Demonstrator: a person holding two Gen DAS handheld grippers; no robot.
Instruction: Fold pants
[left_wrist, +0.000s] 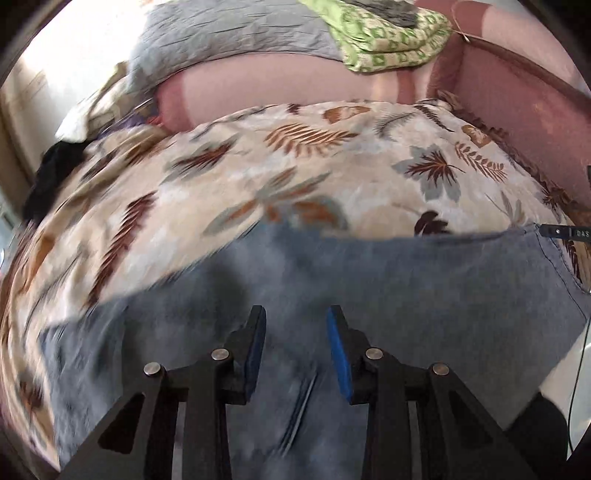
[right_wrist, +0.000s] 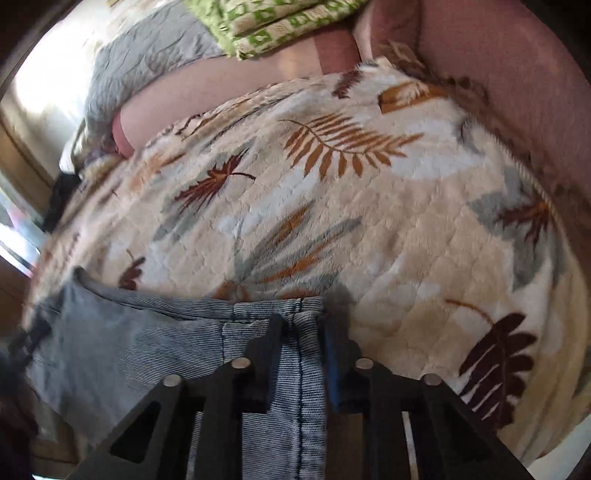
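Observation:
Blue-grey pants (left_wrist: 369, 288) lie spread on a leaf-patterned blanket (left_wrist: 295, 177). My left gripper (left_wrist: 295, 317) is open just above the cloth, with nothing between its blue pads (left_wrist: 338, 354). In the right wrist view the pants (right_wrist: 147, 350) have a stitched hem edge between the fingers. My right gripper (right_wrist: 301, 325) stands around that hem strip; its jaws are partly apart, and whether they pinch the cloth cannot be told.
The blanket (right_wrist: 369, 221) covers a pink sofa (left_wrist: 517, 110). A grey quilted cover (left_wrist: 229, 33) and a folded green patterned cloth (left_wrist: 388, 37) lie at the back. Dark clothing (left_wrist: 51, 177) sits at the left edge.

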